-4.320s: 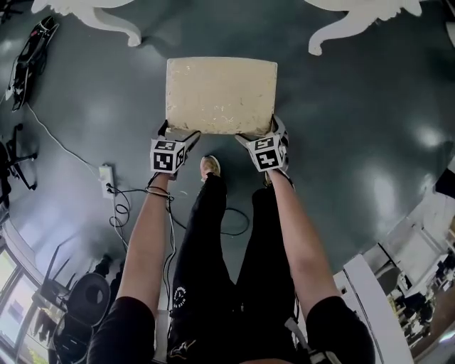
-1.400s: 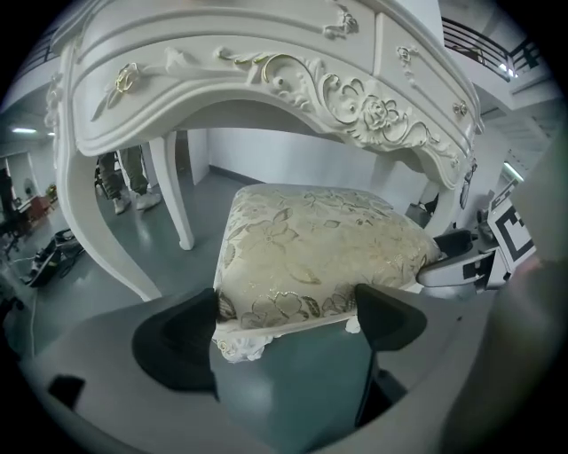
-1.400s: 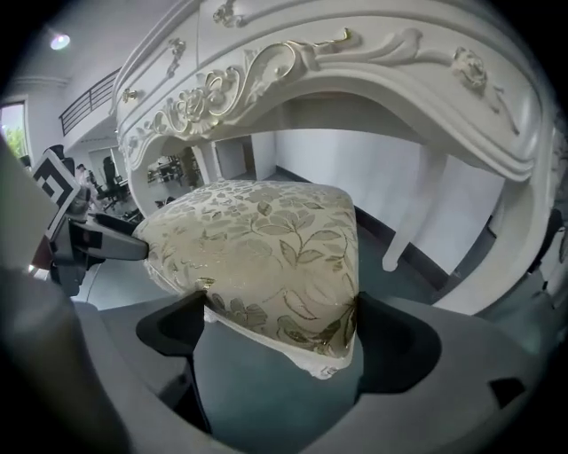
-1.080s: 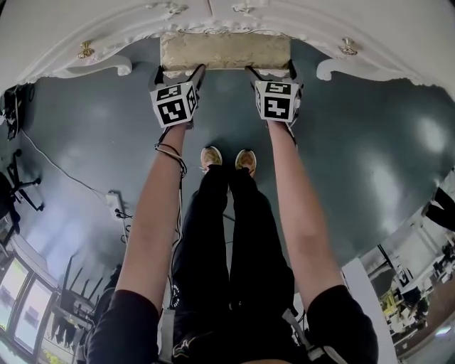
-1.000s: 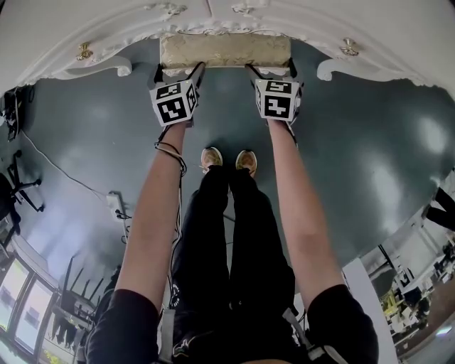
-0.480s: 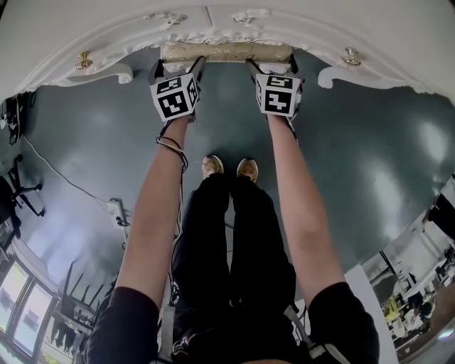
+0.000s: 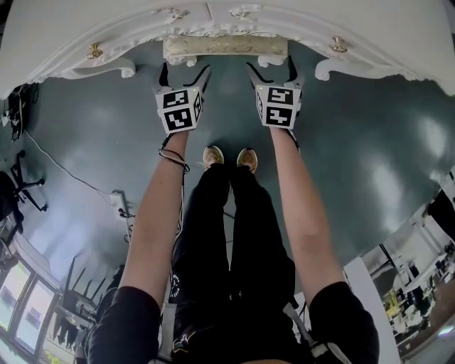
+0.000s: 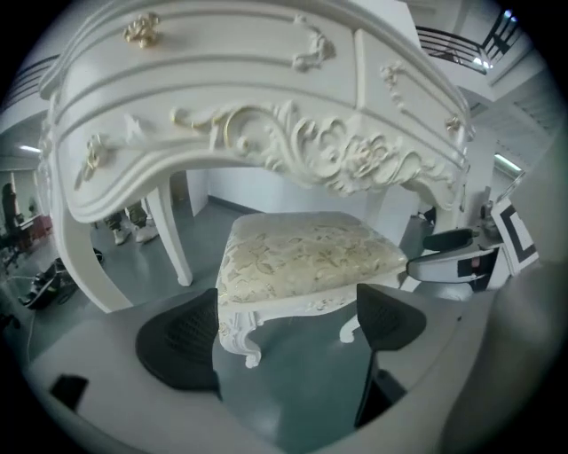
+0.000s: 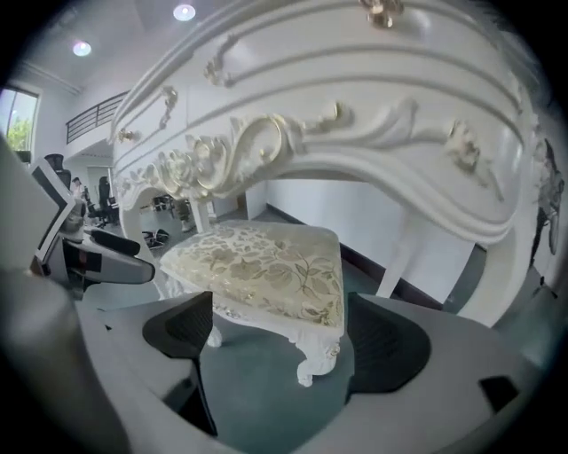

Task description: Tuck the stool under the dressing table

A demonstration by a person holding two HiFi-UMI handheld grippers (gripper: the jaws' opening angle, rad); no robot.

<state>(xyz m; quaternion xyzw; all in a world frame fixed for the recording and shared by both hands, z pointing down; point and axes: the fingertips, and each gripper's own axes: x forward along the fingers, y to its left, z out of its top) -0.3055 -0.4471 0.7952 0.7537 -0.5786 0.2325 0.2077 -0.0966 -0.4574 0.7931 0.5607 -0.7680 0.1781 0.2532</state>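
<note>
Cream stool (image 7: 225, 47) | upright | mostly under white dressing table (image 7: 355, 21)

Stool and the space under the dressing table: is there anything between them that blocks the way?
Nothing visible does. The stool already stands mostly under the dressing table, between its front legs; only its near edge shows in the head view. Both gripper views show bare floor around its feet.

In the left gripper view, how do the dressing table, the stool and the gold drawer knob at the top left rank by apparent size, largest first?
1. dressing table: spans most of the frame.
2. stool: clearly smaller, though it stands nearer the camera.
3. gold drawer knob: by far the smallest.
</note>
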